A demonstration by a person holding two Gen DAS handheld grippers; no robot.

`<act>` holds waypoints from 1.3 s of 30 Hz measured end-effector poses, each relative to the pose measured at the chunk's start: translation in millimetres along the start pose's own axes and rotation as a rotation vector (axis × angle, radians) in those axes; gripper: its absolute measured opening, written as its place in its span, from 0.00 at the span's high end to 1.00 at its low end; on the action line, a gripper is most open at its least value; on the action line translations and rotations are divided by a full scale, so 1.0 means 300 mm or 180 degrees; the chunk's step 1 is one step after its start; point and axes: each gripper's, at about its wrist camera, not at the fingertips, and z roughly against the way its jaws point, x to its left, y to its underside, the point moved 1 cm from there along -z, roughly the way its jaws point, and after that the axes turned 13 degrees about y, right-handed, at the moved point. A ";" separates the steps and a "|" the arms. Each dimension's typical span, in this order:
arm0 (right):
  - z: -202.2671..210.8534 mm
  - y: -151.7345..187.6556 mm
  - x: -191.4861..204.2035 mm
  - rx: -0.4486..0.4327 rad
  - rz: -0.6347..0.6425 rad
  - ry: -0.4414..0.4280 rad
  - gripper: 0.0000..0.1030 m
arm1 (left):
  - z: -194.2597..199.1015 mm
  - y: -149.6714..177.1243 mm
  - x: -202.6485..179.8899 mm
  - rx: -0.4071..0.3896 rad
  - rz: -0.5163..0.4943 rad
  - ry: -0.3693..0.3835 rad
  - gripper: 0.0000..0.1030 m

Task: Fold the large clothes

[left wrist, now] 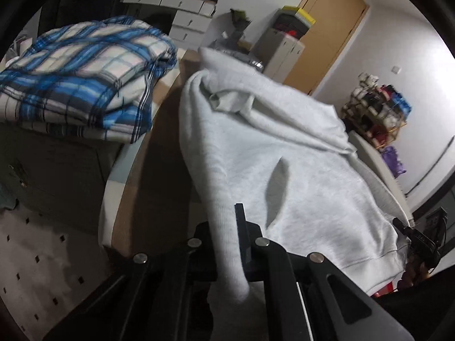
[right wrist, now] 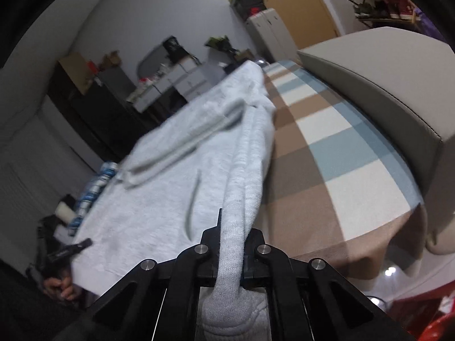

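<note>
The large light grey fleece sweatshirt (left wrist: 284, 153) lay spread over the bed (right wrist: 327, 153), which carried a cover checked in tan, white and pale blue. The garment's body stretched from the near edge of the bed toward the far end, with one thick fold lying across its upper part and a short crease showing near its middle. Both views were blurred.

The left gripper (left wrist: 227, 244), black with two fingers, was clenched on a bunched strip of the sweatshirt's left side; the cloth passed between its jaws and hung below them. The right gripper (right wrist: 231, 244), of the same make, was clenched on a bunched strip of the garment's right side, and a ribbed end of the cloth hung beneath its jaws. In each wrist view the other gripper appeared at the opposite near corner of the garment, with part of a hand (right wrist: 61, 287) beside it.

A folded blue, white and black plaid blanket (left wrist: 82, 82) sat on a dark cabinet (left wrist: 57, 170) beside the bed, apart from the sweatshirt. A beige padded headboard (right wrist: 384, 91) stood along the bed's right side in the right wrist view. Against the far wall stood white drawers (left wrist: 182, 11), a wooden door (left wrist: 330, 31) and a loaded shoe rack (left wrist: 375, 108).
</note>
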 end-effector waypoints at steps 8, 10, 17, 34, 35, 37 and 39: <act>0.010 -0.228 0.085 -0.0435 -0.0122 -0.0491 0.96 | 0.003 -0.289 -0.089 -0.0440 -0.0254 0.0506 0.98; -0.021 -0.322 0.103 -0.0480 -0.0248 -0.0560 0.96 | -0.017 -0.382 -0.090 -0.0550 -0.0311 0.0574 0.98; -0.216 -0.587 0.090 -0.0602 -0.0484 -0.0078 0.95 | -0.189 -0.619 0.082 -0.0800 -0.0201 0.0149 0.98; -0.514 -0.506 -0.072 0.0545 -0.0275 0.0280 0.52 | -0.384 -0.477 0.234 0.0059 -0.0153 -0.0326 0.51; -0.496 -0.498 -0.073 0.0544 -0.0226 0.0289 0.39 | -0.386 -0.478 0.230 0.0087 -0.0174 -0.0321 0.49; -0.454 -0.476 -0.075 0.0503 -0.0128 0.0425 0.33 | -0.387 -0.482 0.219 0.0194 -0.0169 -0.0314 0.48; -0.446 -0.477 -0.075 0.0474 -0.0135 0.0342 0.33 | -0.374 -0.482 0.219 0.0269 -0.0061 -0.0249 0.48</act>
